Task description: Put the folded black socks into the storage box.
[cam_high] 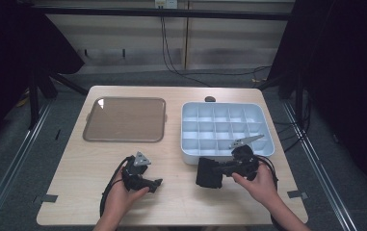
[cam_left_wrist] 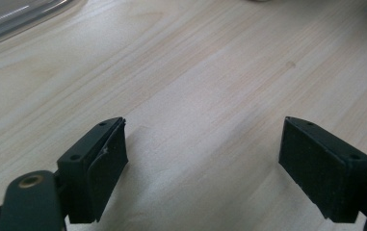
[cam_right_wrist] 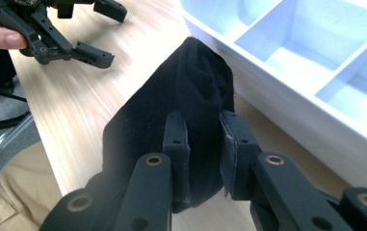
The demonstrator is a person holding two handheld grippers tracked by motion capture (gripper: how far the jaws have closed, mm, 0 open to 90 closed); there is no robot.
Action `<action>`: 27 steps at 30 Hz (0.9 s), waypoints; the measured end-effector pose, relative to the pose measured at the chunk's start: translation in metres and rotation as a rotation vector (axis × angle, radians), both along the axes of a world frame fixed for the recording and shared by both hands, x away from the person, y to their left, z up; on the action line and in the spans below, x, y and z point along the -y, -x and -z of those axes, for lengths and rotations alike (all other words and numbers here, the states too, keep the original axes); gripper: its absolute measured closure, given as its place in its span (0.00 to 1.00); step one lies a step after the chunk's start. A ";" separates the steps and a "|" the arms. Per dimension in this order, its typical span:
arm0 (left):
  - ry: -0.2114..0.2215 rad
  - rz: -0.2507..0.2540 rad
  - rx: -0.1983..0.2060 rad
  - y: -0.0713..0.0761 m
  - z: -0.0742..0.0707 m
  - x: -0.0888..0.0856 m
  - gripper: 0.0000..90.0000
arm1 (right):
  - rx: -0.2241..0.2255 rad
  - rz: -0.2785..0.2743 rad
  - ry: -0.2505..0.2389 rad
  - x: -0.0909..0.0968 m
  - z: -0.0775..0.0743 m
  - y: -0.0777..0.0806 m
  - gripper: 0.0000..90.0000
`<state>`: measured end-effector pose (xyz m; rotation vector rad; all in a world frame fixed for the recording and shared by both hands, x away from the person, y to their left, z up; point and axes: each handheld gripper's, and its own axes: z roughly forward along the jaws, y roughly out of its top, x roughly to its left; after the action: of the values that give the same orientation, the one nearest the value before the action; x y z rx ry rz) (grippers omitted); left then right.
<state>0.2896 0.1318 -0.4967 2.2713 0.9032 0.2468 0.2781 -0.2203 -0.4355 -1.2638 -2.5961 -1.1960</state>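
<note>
A black cloth item (cam_high: 207, 176) lies folded on the wooden table (cam_high: 186, 202), just in front of the white compartment tray (cam_high: 186, 144). My right gripper (cam_high: 216, 169) points left and is shut on the cloth's near end. In the right gripper view the two pads pinch the black cloth (cam_right_wrist: 190, 77) at my right gripper (cam_right_wrist: 204, 122), with the tray wall (cam_right_wrist: 287, 106) beside it. My left gripper (cam_high: 158, 185) rests low over bare table to the left, held by a hand. Its jaws stand wide apart at my left gripper (cam_left_wrist: 203, 139) with nothing between them. The left gripper (cam_right_wrist: 113, 36) also appears beyond the cloth.
A flat brown-tinted transparent tray (cam_high: 124, 120) lies at the back left; its edge (cam_left_wrist: 7, 19) shows in the left gripper view. A small dark object (cam_high: 210, 99) sits at the table's far edge. Bare wood (cam_left_wrist: 195, 72) stretches between the two grippers.
</note>
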 end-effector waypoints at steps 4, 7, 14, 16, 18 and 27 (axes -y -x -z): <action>-0.002 0.008 -0.005 0.000 0.001 0.000 0.18 | 0.010 0.004 0.001 0.007 -0.006 0.000 0.84; -0.002 0.004 0.003 0.001 0.002 0.000 0.18 | 0.014 0.005 0.012 0.010 -0.011 0.001 0.84; -0.007 0.030 0.023 0.003 0.004 0.000 0.15 | 0.020 -0.004 0.028 0.015 -0.019 0.001 0.84; -0.006 0.031 0.037 0.004 0.007 0.002 0.10 | 0.020 -0.006 0.035 0.017 -0.022 0.002 0.84; -0.018 0.043 0.048 0.005 0.008 0.003 0.07 | 0.021 -0.006 0.033 0.019 -0.025 0.002 0.84; -0.005 0.055 0.062 0.008 0.011 0.004 0.00 | 0.024 -0.003 0.033 0.031 -0.041 0.004 0.83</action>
<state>0.2820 0.1282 -0.5080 2.2761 0.8083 0.2939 0.2743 -0.2513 -0.3949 -1.2584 -2.6439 -1.1805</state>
